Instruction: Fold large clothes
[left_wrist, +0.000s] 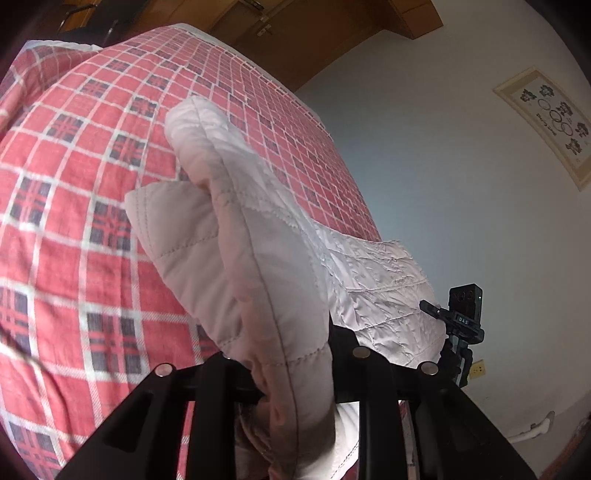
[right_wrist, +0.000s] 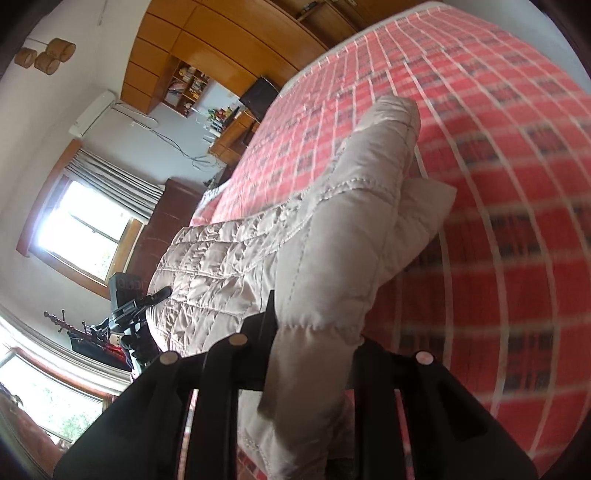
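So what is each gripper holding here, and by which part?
Both hold the same quilted jacket. The left gripper and the right gripper each pinch a padded edge fold; which hem or sleeve cannot be told.

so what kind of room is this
Most likely a home bedroom. A bed with a red plaid bedspread fills the view, a wooden wardrobe lines the far wall, and there is a curtained window. Both grippers hold a quilted beige jacket over the bed.

The left gripper (left_wrist: 295, 373) is clamped on a fold of the pale quilted jacket (left_wrist: 258, 258), which stretches ahead of it over the red plaid bed (left_wrist: 74, 221); the other gripper (left_wrist: 463, 317) shows just right.
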